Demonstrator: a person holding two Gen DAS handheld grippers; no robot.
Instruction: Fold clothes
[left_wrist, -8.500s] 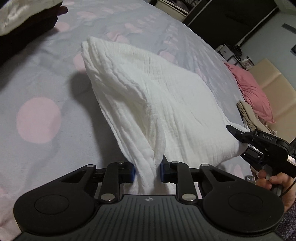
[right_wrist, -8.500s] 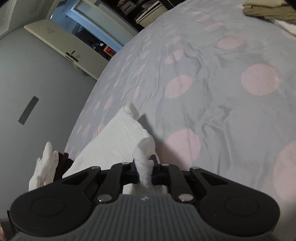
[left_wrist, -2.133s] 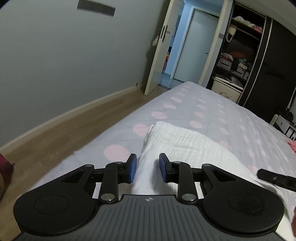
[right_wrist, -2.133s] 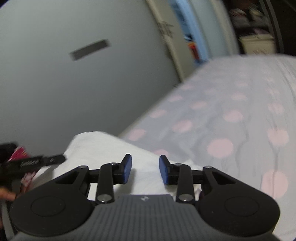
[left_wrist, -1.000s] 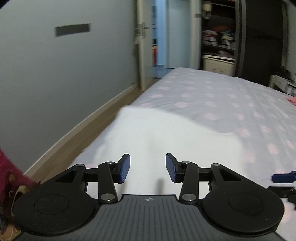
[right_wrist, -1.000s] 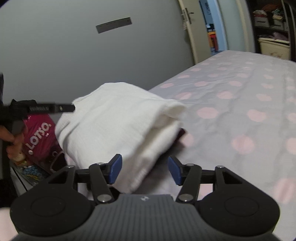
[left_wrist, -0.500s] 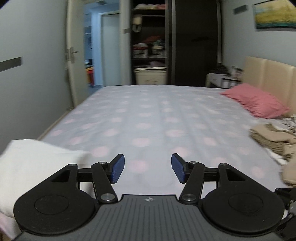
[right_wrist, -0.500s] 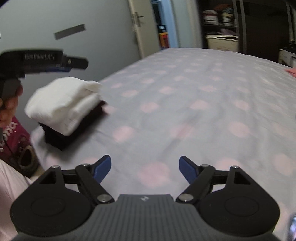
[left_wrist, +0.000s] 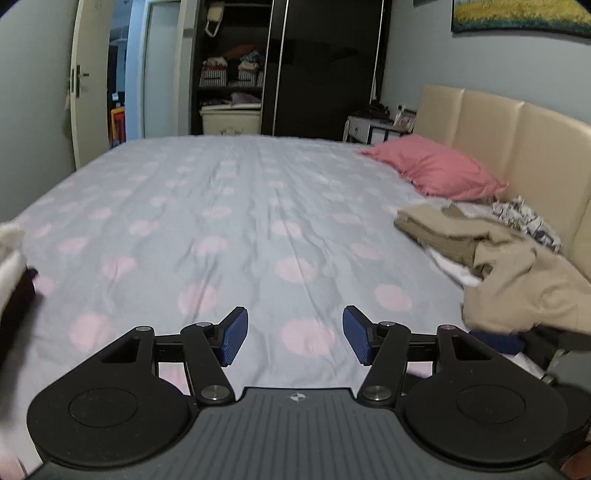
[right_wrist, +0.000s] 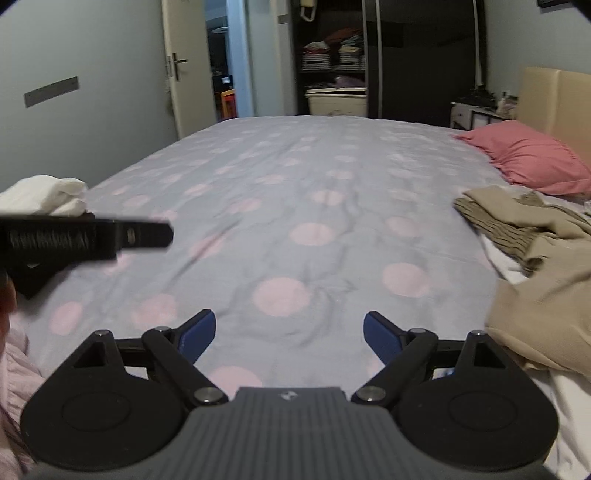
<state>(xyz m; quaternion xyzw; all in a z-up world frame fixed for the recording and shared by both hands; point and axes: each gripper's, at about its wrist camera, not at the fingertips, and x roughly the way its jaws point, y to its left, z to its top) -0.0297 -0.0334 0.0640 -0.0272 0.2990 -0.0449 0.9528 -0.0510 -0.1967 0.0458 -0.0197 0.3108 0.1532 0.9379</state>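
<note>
The loose pile of tan and beige clothes (left_wrist: 517, 258) lies on the bed at about 3 o'clock in the left wrist view, close to the padded cream headboard (left_wrist: 517, 140), and it is not folded yet. It shows again in the right wrist view (right_wrist: 535, 266), also at 3 o'clock. A folded white cloth (right_wrist: 48, 195) sits on a dark thing at 9 o'clock, near the bed edge, well apart from the pile. The left gripper (left_wrist: 295, 334) has its blue pads (left_wrist: 232, 336) spread wide and holds nothing. The right gripper (right_wrist: 288, 334) is spread wide too, and is empty. Both hang over the grey sheet with pink dots (left_wrist: 258, 221). I think the next job is to pick one piece from the pile. That could go wrong, because the clothes lie on top of each other, so a grab may catch two pieces at once, or only a small fold that slips out. A white piece (left_wrist: 454, 271) peeks out under the tan ones and could get dragged along. The pictures are blurry at the edges, so I cannot tell where one piece ends. The pink pillow (left_wrist: 436, 170) at 1 o'clock lies near the pile and a big pull could bump it. The folded white cloth is close to the bed edge, so a swing of the left gripper might knock it off.
</note>
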